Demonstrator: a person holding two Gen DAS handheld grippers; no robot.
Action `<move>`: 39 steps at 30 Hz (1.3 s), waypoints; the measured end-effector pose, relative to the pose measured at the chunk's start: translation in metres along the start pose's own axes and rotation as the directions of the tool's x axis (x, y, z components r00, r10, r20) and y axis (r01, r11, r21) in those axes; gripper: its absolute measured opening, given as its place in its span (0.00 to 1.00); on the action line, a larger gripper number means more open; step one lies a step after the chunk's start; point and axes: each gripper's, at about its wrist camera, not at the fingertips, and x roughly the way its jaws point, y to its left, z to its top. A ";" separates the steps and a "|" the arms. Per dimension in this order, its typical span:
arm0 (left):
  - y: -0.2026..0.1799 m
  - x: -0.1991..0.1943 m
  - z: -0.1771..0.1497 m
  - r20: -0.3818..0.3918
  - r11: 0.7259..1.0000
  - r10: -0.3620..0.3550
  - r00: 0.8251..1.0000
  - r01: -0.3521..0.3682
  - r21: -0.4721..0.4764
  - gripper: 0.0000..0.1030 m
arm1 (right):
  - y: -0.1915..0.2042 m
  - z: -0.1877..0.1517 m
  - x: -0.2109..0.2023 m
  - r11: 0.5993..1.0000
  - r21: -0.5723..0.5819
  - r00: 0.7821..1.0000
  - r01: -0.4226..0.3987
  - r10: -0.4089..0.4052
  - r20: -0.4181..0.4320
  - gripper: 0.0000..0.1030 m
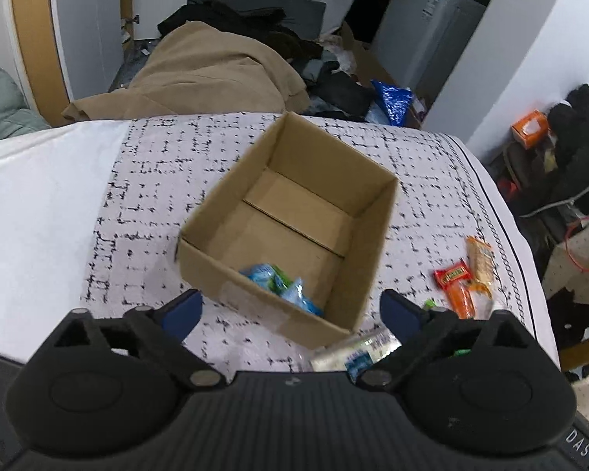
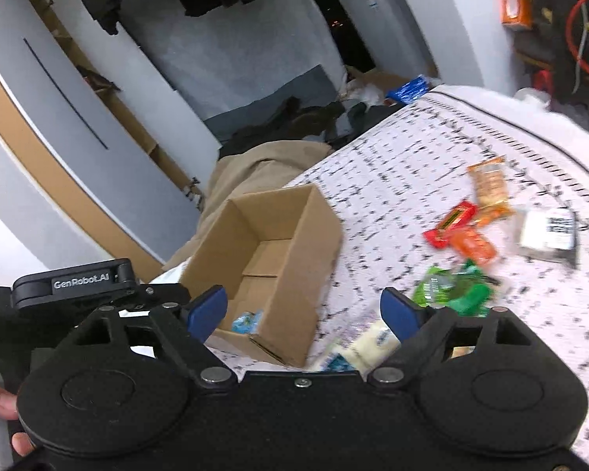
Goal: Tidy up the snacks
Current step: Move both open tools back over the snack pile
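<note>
An open cardboard box [image 1: 294,196] [image 2: 278,243] stands on the patterned bed cover, with blue and green snack packets [image 1: 282,284] [image 2: 247,321] in its near corner. My left gripper [image 1: 292,310] is open just in front of the box, nothing between its fingers. My right gripper [image 2: 304,312] is also open, above the box's near right corner. Loose on the cover to the right lie a red bar [image 1: 451,274] [image 2: 449,224], orange packets [image 1: 480,263] [image 2: 489,184], green packets [image 2: 453,286] and a pale wrapped packet [image 1: 357,349] [image 2: 367,343].
A white boxed item [image 2: 547,231] lies at the far right of the bed cover [image 1: 145,204]. Beyond the bed are a tan coat [image 1: 212,70], dark clothes, a blue bag [image 1: 392,100] and a white cabinet. A hand [image 2: 0,404] shows at the lower left of the right wrist view.
</note>
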 end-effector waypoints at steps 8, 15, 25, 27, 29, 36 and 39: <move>-0.018 -0.011 -0.020 -0.006 0.995 -0.086 0.996 0.087 0.039 1.00 | -0.017 -0.006 -0.031 0.996 0.011 0.996 0.084 -0.084 0.018 0.84; -0.037 -0.018 -0.036 -0.015 0.989 -0.124 0.992 0.124 0.085 1.00 | -0.038 -0.017 -0.061 0.991 0.064 0.991 0.114 -0.118 0.060 0.92; -0.067 -0.016 -0.062 -0.072 0.976 -0.157 0.985 0.166 0.144 1.00 | -0.064 -0.036 -0.086 0.973 0.173 0.985 0.150 -0.162 0.056 0.93; -0.070 -0.014 -0.067 -0.089 0.975 -0.156 0.984 0.167 0.143 1.00 | -0.067 -0.039 -0.086 0.968 0.187 0.983 0.168 -0.178 0.039 0.93; -0.071 -0.012 -0.071 -0.100 0.977 -0.156 0.983 0.169 0.134 1.00 | -0.071 -0.043 -0.086 0.962 0.212 0.983 0.174 -0.184 0.028 0.92; -0.071 -0.001 -0.081 -0.117 0.986 -0.123 0.985 0.135 0.098 1.00 | -0.077 -0.051 -0.085 0.950 0.236 0.978 0.205 -0.209 -0.006 0.92; -0.068 0.006 -0.082 -0.117 0.989 -0.101 0.988 0.113 0.097 1.00 | -0.078 -0.053 -0.078 0.949 0.238 0.978 0.207 -0.205 -0.034 0.90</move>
